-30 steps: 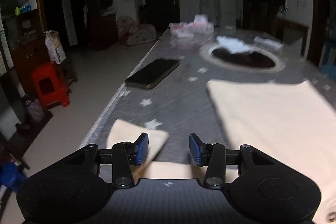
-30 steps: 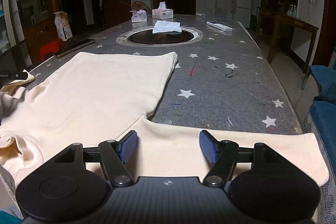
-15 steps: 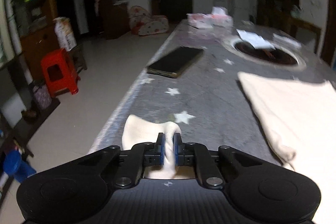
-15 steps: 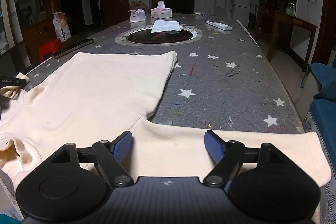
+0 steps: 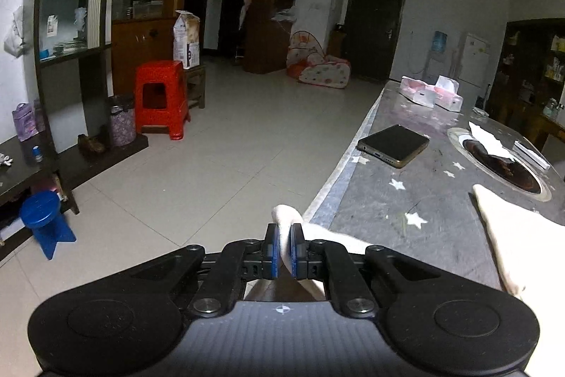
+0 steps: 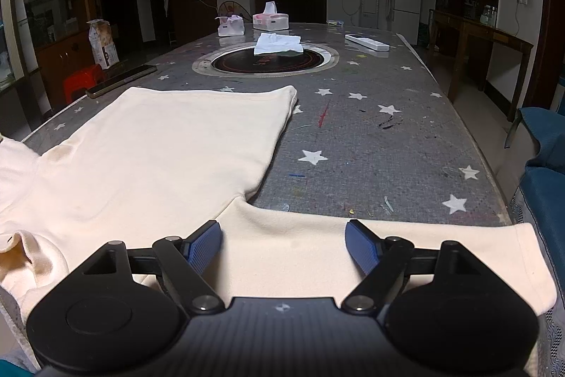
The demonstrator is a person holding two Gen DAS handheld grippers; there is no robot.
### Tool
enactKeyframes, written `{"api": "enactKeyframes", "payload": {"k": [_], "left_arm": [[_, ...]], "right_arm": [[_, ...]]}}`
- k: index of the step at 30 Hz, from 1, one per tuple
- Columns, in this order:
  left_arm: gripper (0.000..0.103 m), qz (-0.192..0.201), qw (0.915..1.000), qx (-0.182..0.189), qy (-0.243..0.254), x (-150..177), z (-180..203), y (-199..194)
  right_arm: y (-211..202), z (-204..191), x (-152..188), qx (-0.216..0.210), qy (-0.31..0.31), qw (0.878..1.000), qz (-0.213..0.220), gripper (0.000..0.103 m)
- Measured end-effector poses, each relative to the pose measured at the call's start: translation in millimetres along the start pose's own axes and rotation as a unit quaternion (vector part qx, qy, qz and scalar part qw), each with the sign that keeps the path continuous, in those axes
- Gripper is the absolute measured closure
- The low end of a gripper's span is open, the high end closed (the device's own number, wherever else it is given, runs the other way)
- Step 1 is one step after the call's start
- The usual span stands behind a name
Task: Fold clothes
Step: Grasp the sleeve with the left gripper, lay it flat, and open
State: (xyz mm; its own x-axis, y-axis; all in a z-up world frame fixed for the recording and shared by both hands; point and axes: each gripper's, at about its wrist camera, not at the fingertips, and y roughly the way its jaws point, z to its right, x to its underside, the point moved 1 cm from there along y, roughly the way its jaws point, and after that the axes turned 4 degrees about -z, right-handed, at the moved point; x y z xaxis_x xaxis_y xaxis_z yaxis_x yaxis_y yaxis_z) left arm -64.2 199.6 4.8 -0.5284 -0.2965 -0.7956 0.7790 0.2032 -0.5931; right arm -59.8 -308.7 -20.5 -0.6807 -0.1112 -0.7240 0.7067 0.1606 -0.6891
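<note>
Cream cotton long-sleeved shirt (image 6: pixel 169 143) lies flat on grey star-print worktop (image 6: pixel 388 143). Left tool (image 5: pixel 284 249) is clamped on the left sleeve cuff (image 5: pixel 287 218), raised at worktop edge. Right tool (image 6: pixel 284 244) gapes wide over right sleeve (image 6: pixel 406 242), ungrasped. Step: sleeve fold-in; next likely carry cuff across body.

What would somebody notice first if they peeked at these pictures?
Probably the big cream shirt spread flat on the grey table with white stars, one sleeve stretched out under the open right gripper. Next, the left gripper at the table's edge, its blue fingers pinching the other sleeve's tip. The bright red stool on the floor to the left also pops out.
</note>
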Motion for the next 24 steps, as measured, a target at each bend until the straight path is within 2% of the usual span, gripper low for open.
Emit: {"api": "enactKeyframes", "payload": {"k": [3, 6, 9, 11, 14, 19, 22, 24], "left_arm": [[0.094, -0.027, 0.9992, -0.023, 0.016, 6, -2, 8], [0.088, -0.028, 0.9987, -0.041, 0.014, 8, -4, 11], [0.09, -0.009, 0.9975, -0.07, 0.002, 1, -5, 5], [0.09, 0.001, 0.9989, -0.047, 0.001, -3, -1, -2], [0.089, -0.001, 0.9992, 0.013, 0.039, -4, 19, -5], [0.088, -0.062, 0.9923, 0.078, 0.073, 5, 43, 19], [0.088, -0.042, 0.9947, 0.027, 0.09, 3, 49, 23], [0.088, -0.026, 0.9965, -0.003, 0.08, 0, 45, 21]], "right_arm": [[0, 0, 0, 0.001, 0.0, 1.0, 0.0, 0.023], [-1, 0, 1, 0.001, 0.001, 1.0, 0.0, 0.023], [-1, 0, 0, 0.001, 0.0, 1.0, -0.001, 0.023], [-1, 0, 0, 0.001, 0.001, 1.0, 0.0, 0.023], [-1, -1, 0, 0.003, 0.002, 1.0, 0.001, 0.022], [-1, -1, 0, 0.003, 0.004, 1.0, 0.0, 0.022], [-1, 0, 0, 0.003, 0.006, 1.0, 0.0, 0.022], [-1, 0, 0, 0.004, 0.006, 1.0, 0.0, 0.022]]}}
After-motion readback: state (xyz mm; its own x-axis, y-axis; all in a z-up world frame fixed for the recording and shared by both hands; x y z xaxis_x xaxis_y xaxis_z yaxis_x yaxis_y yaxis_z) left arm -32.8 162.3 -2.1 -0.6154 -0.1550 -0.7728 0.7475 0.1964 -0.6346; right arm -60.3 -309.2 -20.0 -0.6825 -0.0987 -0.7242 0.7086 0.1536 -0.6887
